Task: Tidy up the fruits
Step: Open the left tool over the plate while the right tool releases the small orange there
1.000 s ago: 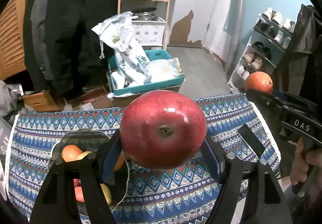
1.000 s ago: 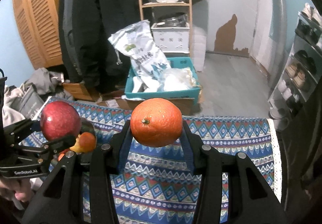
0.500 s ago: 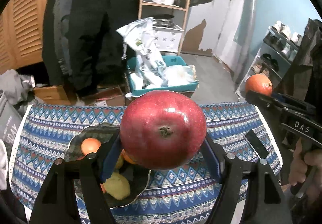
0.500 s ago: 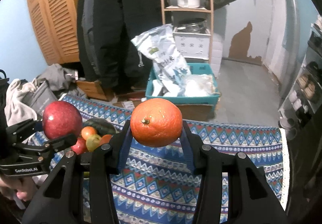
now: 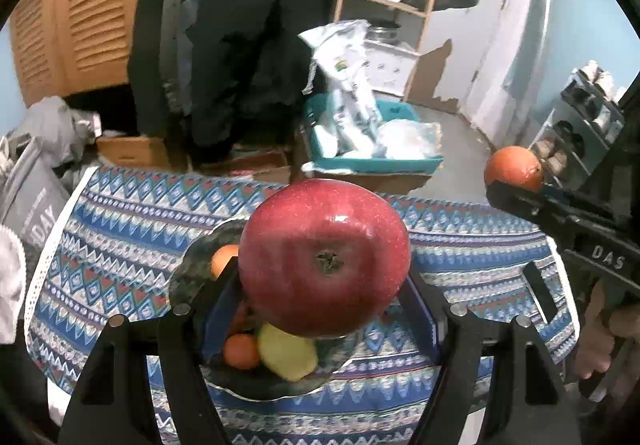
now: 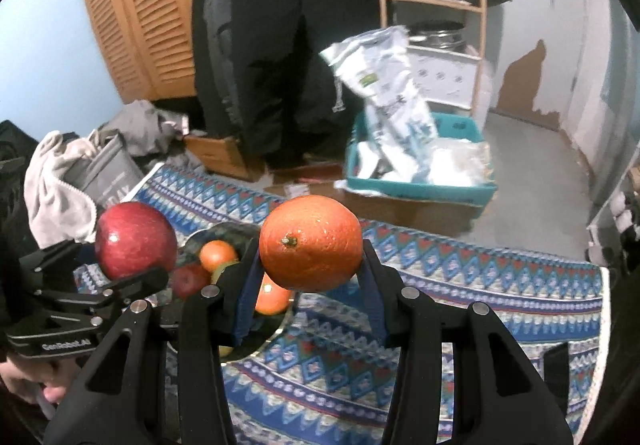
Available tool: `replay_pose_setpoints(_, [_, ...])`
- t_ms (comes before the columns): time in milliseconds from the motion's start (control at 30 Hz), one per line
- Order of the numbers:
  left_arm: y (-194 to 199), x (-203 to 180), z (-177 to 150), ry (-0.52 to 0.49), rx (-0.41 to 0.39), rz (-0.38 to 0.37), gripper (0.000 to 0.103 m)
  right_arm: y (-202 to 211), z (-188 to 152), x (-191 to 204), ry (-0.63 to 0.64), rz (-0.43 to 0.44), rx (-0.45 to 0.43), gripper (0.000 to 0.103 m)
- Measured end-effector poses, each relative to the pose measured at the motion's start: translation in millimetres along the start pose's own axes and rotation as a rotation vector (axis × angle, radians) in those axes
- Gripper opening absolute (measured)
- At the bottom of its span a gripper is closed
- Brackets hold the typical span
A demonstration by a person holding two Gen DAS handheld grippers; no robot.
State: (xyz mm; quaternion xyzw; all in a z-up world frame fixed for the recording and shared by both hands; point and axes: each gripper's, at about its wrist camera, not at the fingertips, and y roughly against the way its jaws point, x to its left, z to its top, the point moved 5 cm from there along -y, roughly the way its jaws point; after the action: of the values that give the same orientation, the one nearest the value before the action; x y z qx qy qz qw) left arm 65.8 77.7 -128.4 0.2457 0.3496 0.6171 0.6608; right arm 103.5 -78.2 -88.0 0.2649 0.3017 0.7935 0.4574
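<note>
Below, a blue patterned cloth is covering the table, with a dark bowl sitting on it, already holding small oranges and a yellow fruit. Above the bowl, the left gripper is clenching a glossy, speckled red apple, stem end facing the camera. Beside it, the right gripper is gripping a pitted orange above the cloth.

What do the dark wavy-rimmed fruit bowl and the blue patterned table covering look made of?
The dark wavy-rimmed fruit bowl looks like glossy glass or glazed ceramic: its rim glints and reflects. The blue patterned table covering looks like matte woven cloth, with a white lace-like edge.
</note>
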Motion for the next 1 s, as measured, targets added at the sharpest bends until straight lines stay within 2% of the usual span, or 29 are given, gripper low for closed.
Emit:
replay_pose_setpoints(567, [-44,71,-43,0.108,0.134,0.041,0.076,-70,-23,56,0.035,0.079,0.148,0.046])
replay_pose_setpoints(1000, [-85,85,-76,0.158,0.272,0.056,0.076,-121,-67,72,0.053,0.081,0.307,0.046])
